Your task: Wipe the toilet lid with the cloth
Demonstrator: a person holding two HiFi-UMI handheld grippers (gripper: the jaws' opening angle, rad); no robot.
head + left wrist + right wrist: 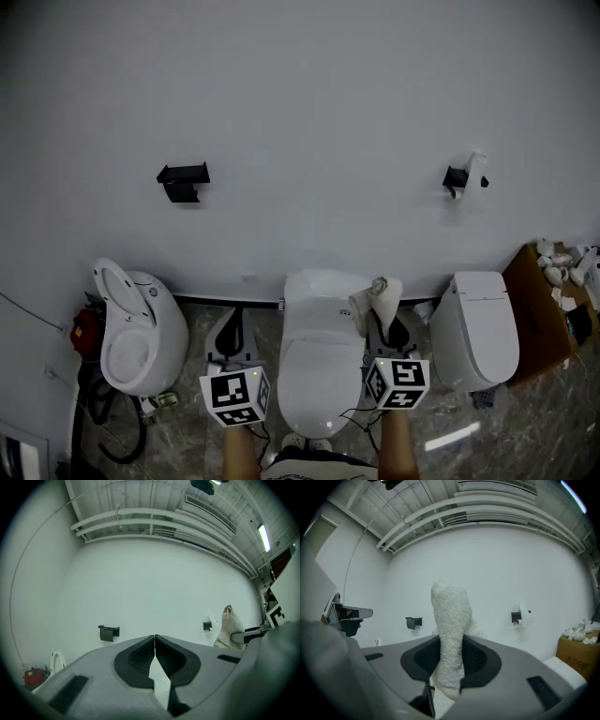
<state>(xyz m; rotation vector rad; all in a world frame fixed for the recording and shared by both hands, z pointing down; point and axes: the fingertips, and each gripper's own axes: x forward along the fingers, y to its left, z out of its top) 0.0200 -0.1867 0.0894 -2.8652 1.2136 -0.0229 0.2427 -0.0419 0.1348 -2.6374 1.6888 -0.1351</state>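
Cloth [450, 606] gripped by right gripper [449, 644], nr toilet lid [319, 384] right edge.

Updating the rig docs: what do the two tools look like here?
The left tool and right tool have grey moulded bodies with black ribbed pads inside the jaws. Each carries a white cube printed with black square markers; thin dark cables trail beneath the cubes. No sleeves on the forearms.

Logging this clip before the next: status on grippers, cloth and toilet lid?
Left gripper jaws shut, empty. Right gripper shut on cloth, held upright by the tank. Toilet lid down, cloth off it. Nothing seen in the way.
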